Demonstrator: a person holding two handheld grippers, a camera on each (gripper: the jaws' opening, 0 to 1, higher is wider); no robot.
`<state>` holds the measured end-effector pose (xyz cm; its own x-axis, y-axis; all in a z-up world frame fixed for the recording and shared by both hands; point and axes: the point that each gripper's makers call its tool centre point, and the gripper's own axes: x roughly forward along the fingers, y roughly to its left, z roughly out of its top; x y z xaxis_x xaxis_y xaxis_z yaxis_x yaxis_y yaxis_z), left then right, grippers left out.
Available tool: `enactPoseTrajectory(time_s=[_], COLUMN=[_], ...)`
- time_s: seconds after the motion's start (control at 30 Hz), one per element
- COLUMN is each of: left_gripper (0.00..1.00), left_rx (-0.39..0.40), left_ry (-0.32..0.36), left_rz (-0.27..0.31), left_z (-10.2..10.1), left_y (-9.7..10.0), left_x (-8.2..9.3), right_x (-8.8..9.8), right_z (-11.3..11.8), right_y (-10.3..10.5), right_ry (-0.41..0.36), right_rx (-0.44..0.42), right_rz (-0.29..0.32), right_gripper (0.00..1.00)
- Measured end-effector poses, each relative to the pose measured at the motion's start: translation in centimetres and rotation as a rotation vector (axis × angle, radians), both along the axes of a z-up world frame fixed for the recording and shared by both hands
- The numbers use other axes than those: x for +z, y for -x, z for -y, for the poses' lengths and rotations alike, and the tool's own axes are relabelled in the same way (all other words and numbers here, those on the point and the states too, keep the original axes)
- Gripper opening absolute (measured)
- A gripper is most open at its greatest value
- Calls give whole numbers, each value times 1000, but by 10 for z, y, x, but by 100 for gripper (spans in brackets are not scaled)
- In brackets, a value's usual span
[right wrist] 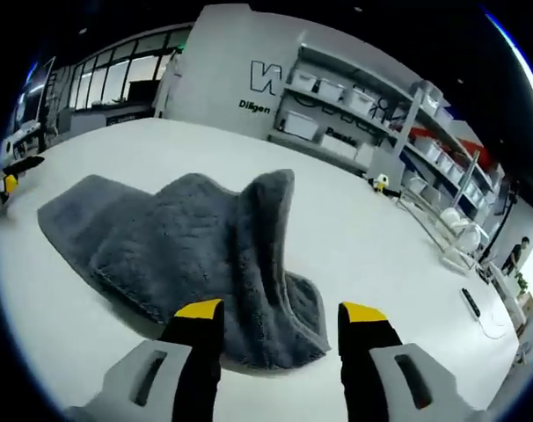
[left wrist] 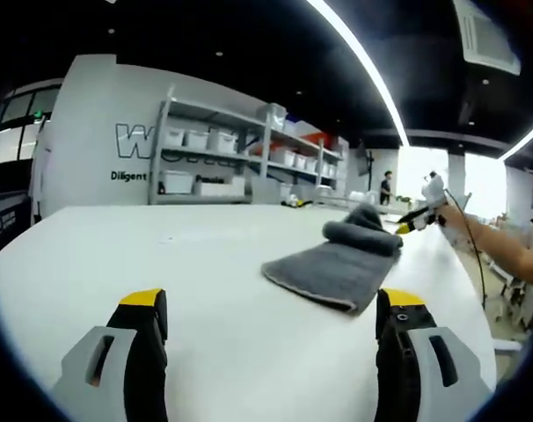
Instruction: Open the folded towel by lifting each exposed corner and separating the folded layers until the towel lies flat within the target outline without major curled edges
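A wide white table (left wrist: pixel 117 255) spans the lower half of the left gripper view, bare from its near edge up to the grey towel (left wrist: pixel 337 264) lying right of centre; the table's right edge curves just past the towel. In the right gripper view the towel (right wrist: pixel 187 246) sprawls across the middle of the frame, a raised fold running down its centre and its near hem lying flat on the table just above the jaw tips, with open surface to the upper right. A shelving rack (left wrist: pixel 240 154) at upper centre holds rows of white bins (left wrist: pixel 196 139). The left gripper (left wrist: pixel 271 312) stands wide apart at the bottom, released, holding nothing and short of the towel. The right gripper (right wrist: pixel 280 321) is likewise spread and empty, its jaws straddling the towel's near edge.
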<state>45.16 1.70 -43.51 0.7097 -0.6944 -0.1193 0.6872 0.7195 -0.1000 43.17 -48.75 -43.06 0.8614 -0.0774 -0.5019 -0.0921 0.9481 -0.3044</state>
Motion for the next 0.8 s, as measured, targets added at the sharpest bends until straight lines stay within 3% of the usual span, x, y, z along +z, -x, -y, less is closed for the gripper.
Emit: enactPoseTrajectory(time_s=[0.13,0.27,0.47,0.7,0.8], left_gripper=[97,98,99,99,99], left_rx=[0,-4,-16,-13,-51], left_ry=[0,-1,27,43,-18], left_rz=[-4,-9,2,-16,-13], left_z=[0,1,6,8,20], left_y=[1,2,8,6,12], left_x=[-1,-2,7,7,1], right_x=[12,14,18,14,15], right_z=[-31,-57,-91,-110,-115], right_y=[4,13,27,46,51], right_ry=[-36,-47,-88,-99,-103], right_rx=[60,101,179,224,247], right_rz=[49,49,82,80,90], right_gripper=[66,84,100,99,99])
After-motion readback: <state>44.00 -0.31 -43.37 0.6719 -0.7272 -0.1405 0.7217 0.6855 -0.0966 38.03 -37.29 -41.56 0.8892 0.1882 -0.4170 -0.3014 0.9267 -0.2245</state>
